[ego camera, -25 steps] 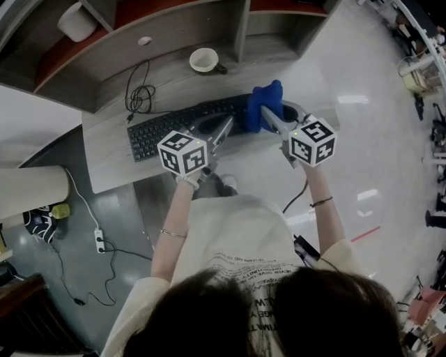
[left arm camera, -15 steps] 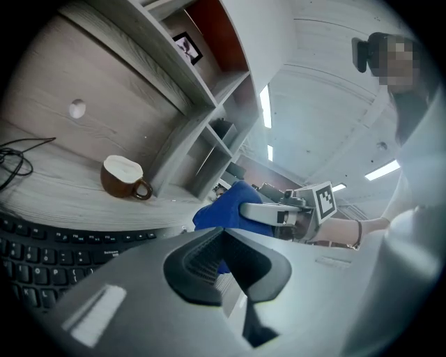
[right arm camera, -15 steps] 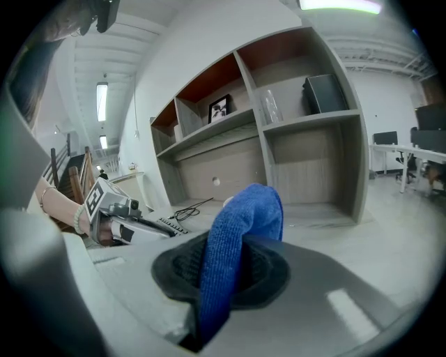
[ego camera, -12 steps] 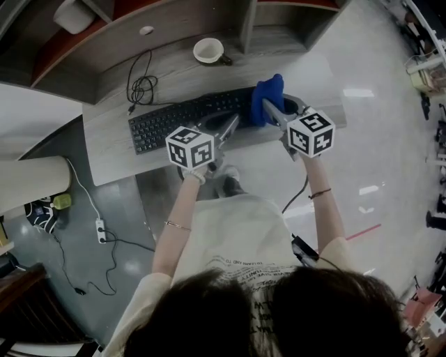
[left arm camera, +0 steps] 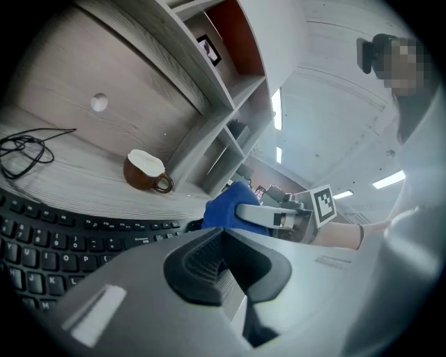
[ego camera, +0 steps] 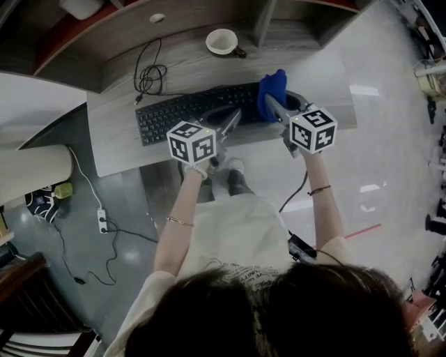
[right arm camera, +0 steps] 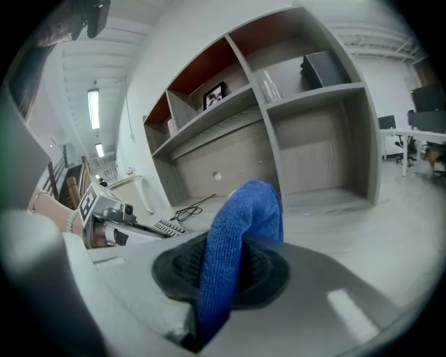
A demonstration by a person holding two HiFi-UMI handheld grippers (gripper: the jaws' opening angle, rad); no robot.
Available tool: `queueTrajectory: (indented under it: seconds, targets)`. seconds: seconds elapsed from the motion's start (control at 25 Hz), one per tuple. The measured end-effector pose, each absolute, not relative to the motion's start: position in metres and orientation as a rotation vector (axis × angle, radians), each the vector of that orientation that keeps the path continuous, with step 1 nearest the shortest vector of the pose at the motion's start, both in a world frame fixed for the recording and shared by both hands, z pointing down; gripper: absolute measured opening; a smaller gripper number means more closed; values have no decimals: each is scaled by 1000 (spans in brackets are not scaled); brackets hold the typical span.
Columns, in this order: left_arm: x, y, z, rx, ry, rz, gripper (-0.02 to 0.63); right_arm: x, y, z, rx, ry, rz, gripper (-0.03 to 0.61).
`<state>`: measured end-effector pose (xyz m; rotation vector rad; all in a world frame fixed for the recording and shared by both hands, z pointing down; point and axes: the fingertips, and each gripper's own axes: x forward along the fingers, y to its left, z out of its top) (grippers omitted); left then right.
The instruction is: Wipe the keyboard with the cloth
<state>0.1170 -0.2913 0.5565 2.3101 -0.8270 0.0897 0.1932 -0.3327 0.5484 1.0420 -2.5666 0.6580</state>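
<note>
The black keyboard (ego camera: 198,111) lies along the front of a grey wood-grain desk (ego camera: 118,150), and both grippers reach over the desk's near edge towards it. The right gripper (ego camera: 270,106) has its fingers clamped on the blue cloth (ego camera: 272,92). In the right gripper view a fold of cloth stands up out of the closed pads and bends over at the top. In the head view the cloth sits over the right end of the keyboard, though whether it presses on the keys cannot be told. The left gripper (ego camera: 233,120) is just beside it, over the keyboard's front edge near the middle. Its fingers are closed together with nothing between them, the ribbed pads meeting along a seam in the left gripper view. That view also shows the cloth and the right gripper's fingers close on its right, past a row of keys. Behind the keyboard, a brown cup (ego camera: 223,42) with a white inside stands near the shelving unit (ego camera: 251,21). A coiled black cable (ego camera: 150,73) lies on the desk to the cup's left. On the floor to the left of the desk lies a white power strip (ego camera: 102,222).
</note>
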Motion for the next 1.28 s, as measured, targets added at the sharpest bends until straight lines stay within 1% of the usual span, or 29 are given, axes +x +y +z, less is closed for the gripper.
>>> queueTrajectory:
  seconds: [1.28]
  targets:
    - [60, -277, 559, 2274, -854, 60, -3, 132, -317, 553, 1043, -2555, 692, 51]
